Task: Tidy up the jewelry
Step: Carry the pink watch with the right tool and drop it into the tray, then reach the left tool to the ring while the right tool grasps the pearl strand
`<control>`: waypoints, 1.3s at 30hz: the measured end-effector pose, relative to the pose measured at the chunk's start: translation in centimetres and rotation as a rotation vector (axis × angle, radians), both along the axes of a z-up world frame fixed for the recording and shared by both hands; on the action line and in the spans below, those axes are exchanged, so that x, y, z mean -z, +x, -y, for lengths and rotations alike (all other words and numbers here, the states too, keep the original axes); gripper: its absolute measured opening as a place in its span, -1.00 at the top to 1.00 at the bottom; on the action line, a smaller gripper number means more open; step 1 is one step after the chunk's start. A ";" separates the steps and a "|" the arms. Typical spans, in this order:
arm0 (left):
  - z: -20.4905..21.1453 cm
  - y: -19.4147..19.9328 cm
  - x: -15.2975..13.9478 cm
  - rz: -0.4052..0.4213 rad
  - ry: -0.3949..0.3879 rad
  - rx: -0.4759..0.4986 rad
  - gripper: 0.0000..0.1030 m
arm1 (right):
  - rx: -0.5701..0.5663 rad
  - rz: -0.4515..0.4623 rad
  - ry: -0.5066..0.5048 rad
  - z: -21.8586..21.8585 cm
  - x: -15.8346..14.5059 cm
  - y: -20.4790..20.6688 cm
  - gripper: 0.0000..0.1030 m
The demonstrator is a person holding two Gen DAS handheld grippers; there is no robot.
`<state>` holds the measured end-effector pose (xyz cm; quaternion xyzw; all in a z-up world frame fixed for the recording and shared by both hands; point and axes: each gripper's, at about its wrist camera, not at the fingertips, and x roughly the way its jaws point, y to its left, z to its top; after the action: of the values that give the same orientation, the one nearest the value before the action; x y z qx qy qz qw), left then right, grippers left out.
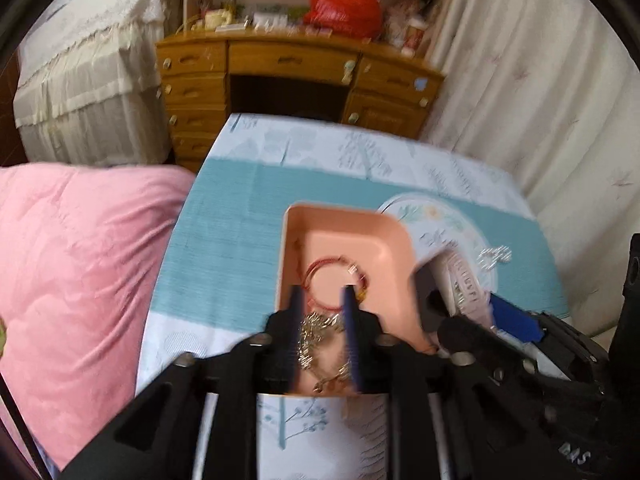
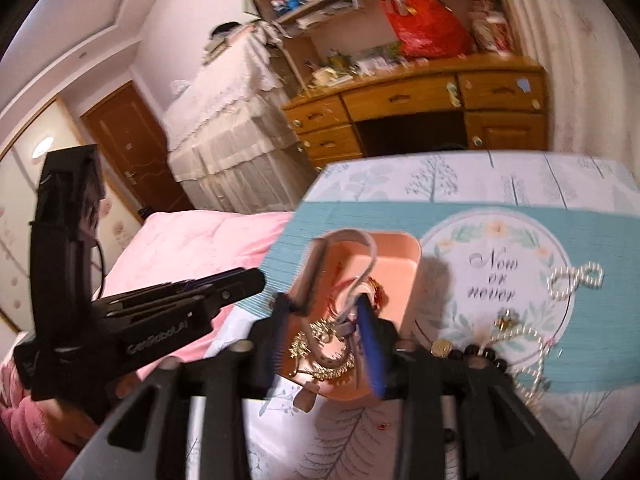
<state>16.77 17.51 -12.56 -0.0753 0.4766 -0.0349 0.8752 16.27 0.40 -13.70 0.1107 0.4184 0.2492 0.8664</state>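
A pink tray (image 1: 384,248) (image 2: 400,264) sits on the table and holds a red cord bracelet (image 1: 334,278) and gold chain jewelry (image 1: 320,332) (image 2: 320,344). My left gripper (image 1: 322,300) is open over the tray's near end, with nothing between its fingers. My right gripper (image 2: 326,312) hangs over the tray, and a pale pink watch strap (image 2: 360,264) loops up between its fingers; the watch also shows in the left wrist view (image 1: 464,280). A pearl bow piece (image 2: 576,278) (image 1: 494,256), a pearl necklace (image 2: 528,344) and dark beads (image 2: 480,354) lie on the mat to the right.
A teal placemat (image 2: 600,240) with a round "Now or never" print covers the tablecloth. A pink quilt (image 1: 80,260) lies to the left of the table. A wooden desk (image 1: 296,64) and curtains stand behind.
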 end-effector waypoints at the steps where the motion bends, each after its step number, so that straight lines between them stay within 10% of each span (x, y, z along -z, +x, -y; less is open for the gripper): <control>1: -0.3 0.2 0.3 -0.025 -0.007 -0.004 0.07 | 0.012 -0.029 0.006 0.1 0.3 0.3 -0.26; 12: -1.4 0.4 0.7 -0.069 -0.002 0.006 -0.51 | 0.107 -0.058 -0.024 1.6 1.4 0.1 -0.28; 27: 0.1 -3.9 4.2 -0.321 -0.057 0.054 -0.65 | 0.146 -0.171 -0.249 6.0 5.4 -4.0 -0.35; 39: 5.8 -7.0 6.1 -0.489 -0.142 0.170 -0.65 | 0.068 -0.097 -0.416 10.4 5.9 -4.4 -0.35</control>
<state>9.76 11.68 -18.68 -0.1026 0.6749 -0.1223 0.7205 11.88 -9.96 -19.63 -0.0448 0.4979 0.1226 0.8574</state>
